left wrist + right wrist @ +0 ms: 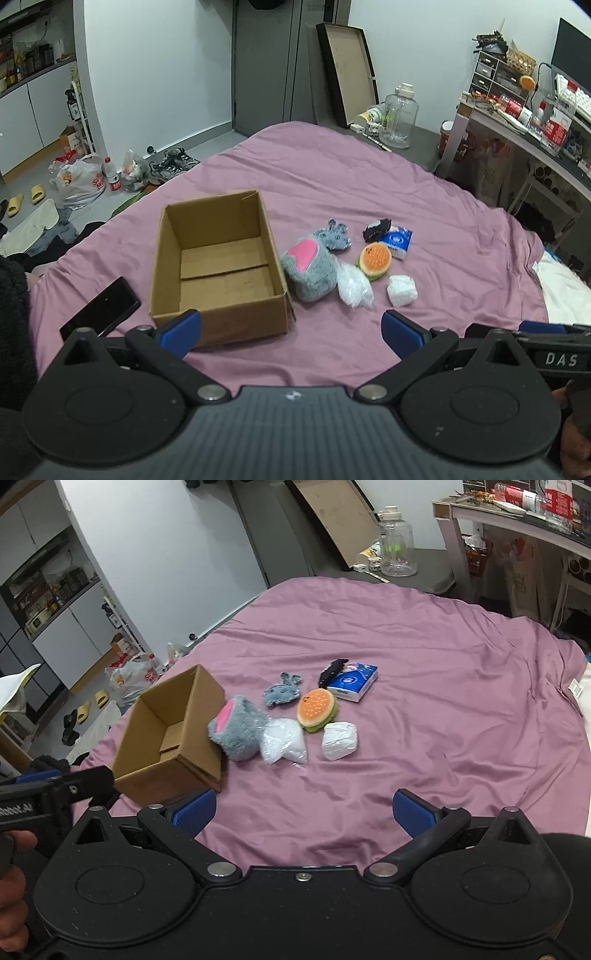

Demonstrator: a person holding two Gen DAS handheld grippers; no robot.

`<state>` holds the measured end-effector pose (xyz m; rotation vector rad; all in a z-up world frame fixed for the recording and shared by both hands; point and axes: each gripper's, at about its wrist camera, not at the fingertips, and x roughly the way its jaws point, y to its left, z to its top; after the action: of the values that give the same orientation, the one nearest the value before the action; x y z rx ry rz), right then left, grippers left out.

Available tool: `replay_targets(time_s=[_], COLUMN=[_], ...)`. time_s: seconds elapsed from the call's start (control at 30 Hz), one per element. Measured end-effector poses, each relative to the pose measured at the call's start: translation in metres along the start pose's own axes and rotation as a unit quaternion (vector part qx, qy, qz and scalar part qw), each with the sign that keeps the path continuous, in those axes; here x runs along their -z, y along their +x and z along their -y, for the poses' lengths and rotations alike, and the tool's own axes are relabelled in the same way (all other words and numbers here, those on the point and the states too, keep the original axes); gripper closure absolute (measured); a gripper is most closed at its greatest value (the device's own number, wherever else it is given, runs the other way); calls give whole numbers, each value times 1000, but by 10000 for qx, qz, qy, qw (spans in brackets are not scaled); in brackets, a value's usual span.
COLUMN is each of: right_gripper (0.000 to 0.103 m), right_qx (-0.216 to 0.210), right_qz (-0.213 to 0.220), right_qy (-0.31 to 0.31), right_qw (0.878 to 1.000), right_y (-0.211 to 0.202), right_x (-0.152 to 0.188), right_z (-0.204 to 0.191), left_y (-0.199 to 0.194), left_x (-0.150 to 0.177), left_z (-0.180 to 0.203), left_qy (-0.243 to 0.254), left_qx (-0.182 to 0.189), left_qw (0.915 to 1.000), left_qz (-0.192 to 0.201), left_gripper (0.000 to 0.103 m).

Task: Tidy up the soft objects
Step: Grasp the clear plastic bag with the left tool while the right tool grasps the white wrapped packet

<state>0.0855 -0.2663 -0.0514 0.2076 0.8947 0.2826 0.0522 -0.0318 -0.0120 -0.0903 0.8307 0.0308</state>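
An open cardboard box (218, 266) (170, 738) sits empty on the purple bedsheet. Right of it lie a grey plush with a pink patch (312, 271) (238, 731), a small grey bunny plush (338, 236) (282, 690), a clear bag of white filling (354, 286) (282, 742), a burger squishy (375, 260) (317, 709), a white wrapped wad (402, 290) (340, 740), a blue tissue pack (398, 240) (354, 683) and a black cloth item (376, 227) (332, 670). My left gripper (291, 330) is open, just short of the box's near wall. My right gripper (304, 810) is open over bare sheet, short of the objects.
A black phone (101, 314) lies on the sheet left of the box. Beyond the bed stand a large clear water jug (400, 116), a leaning board and a cluttered desk (535, 122). Bags, shoes and slippers litter the floor at the left (79, 181).
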Motion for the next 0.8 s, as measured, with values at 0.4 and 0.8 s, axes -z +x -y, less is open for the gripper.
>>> replay_targets(time_s=[0.4, 0.8], right_gripper=[0, 7], right_qx=[-102, -558], right_qz=[155, -51], right_qy=[472, 1032], right_qw=[9987, 9931], right_y=[36, 82], right_x=[-13, -26], right_z=[33, 59], left_y=[45, 93], left_x=[-15, -31], left_z=[16, 32], left_qy=[-87, -156], left_qx=[222, 173], left_qw=[9997, 9994], left_qz=[-81, -273], left_gripper=[3, 28])
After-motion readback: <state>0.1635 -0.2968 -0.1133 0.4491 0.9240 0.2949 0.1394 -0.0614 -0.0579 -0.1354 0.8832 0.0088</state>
